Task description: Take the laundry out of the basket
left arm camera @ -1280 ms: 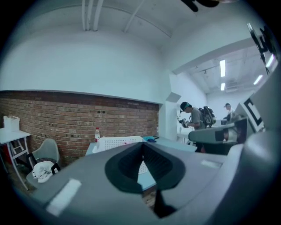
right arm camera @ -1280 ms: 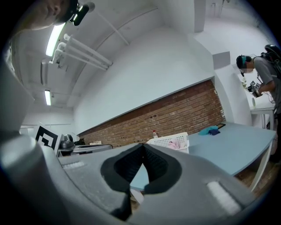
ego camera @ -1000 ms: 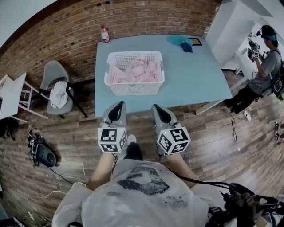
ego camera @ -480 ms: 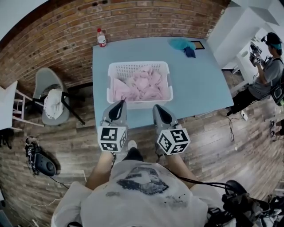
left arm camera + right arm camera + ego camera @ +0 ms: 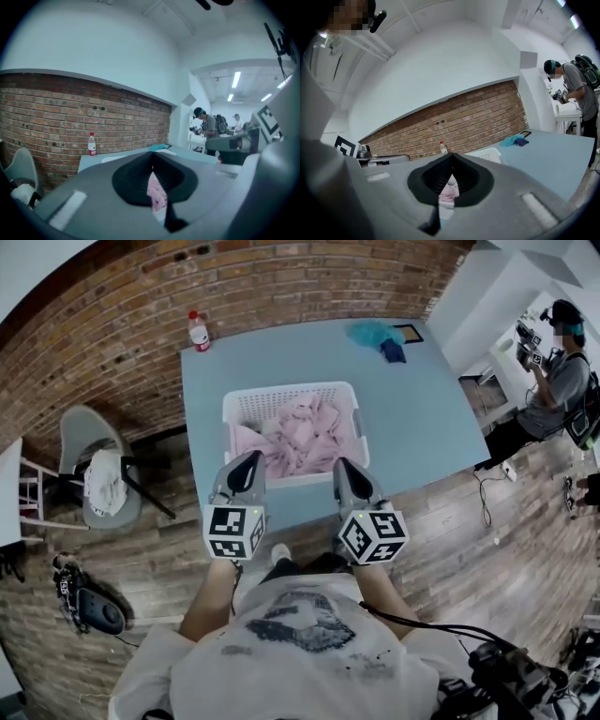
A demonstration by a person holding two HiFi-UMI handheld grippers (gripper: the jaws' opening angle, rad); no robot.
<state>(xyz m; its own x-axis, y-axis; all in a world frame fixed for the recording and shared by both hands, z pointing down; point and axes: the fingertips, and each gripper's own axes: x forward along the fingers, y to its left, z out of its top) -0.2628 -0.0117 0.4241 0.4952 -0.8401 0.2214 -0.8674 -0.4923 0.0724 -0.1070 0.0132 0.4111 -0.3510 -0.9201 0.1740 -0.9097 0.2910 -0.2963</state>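
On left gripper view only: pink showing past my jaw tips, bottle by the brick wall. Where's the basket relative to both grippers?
Observer: Head view shows the white basket at the near edge of the table. The left gripper and right gripper are at its near side, one toward each corner.
Operator: Right jaws?
Observer: Shut, nothing gripped.
Operator: Basket full?
Observer: Pink laundry covers most of its floor, and the far wall's mesh shows above it.

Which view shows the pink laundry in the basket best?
Head view: the pink laundry lies in the white basket, seen whole from above. Both gripper views catch only a pink sliver of it past the jaws.
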